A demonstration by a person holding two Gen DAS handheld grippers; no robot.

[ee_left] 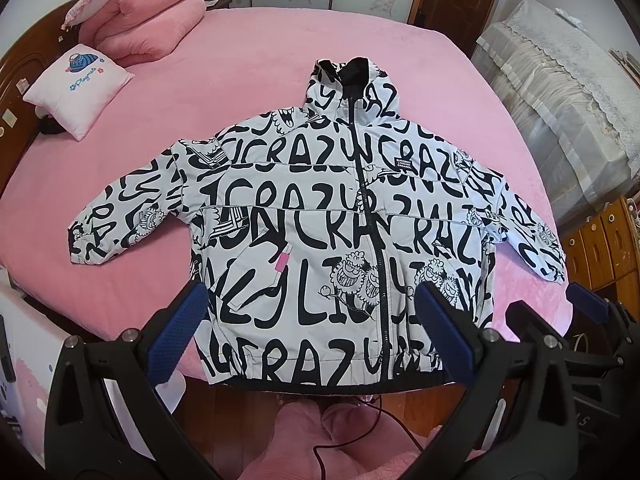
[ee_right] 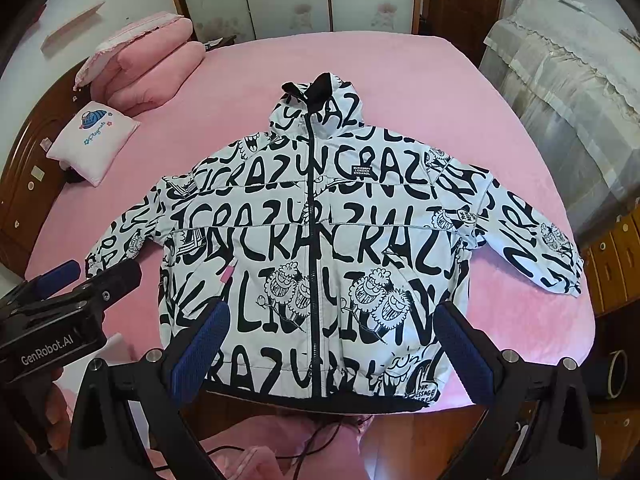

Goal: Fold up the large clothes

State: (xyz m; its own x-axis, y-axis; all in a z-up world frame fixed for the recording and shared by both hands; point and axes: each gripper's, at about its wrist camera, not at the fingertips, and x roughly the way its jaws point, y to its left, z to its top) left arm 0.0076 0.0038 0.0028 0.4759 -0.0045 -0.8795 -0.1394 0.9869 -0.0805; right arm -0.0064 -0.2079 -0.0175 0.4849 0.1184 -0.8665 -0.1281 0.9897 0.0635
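At the far left we see a dark wooden headboard (ee_left: 24,76), and against it a small pink pillow (ee_left: 78,88) with a blue embroidered motif, with a folded pink quilt (ee_left: 152,20) behind it toward the wall. All of this rests on the bed (ee_left: 240,92), which is covered in a pink sheet.

Our left gripper (ee_left: 312,320) hovers over the near hem of the jacket, its blue-padded fingers (ee_left: 176,332) spread wide and clasping nothing. In the right wrist view the same tool shows at the left edge, above the pink sheet beside the left sleeve.

In the middle lies the jacket (ee_left: 320,208), white with bold black lettering and cartoon figures. It is spread flat, front up, zipped, hood pointing to the far side of the bed and both sleeves angled outward and toward the near edge. Its black hem lies along the near edge of the bed.

Our right gripper (ee_right: 332,344) hangs above the lower front of the jacket, its fingers wide apart and empty; whether the pads brush the cloth we cannot quite tell.

At the far right stands furniture draped in a pale lace cover (ee_right: 568,72), with a wooden cabinet (ee_right: 612,264) below it.
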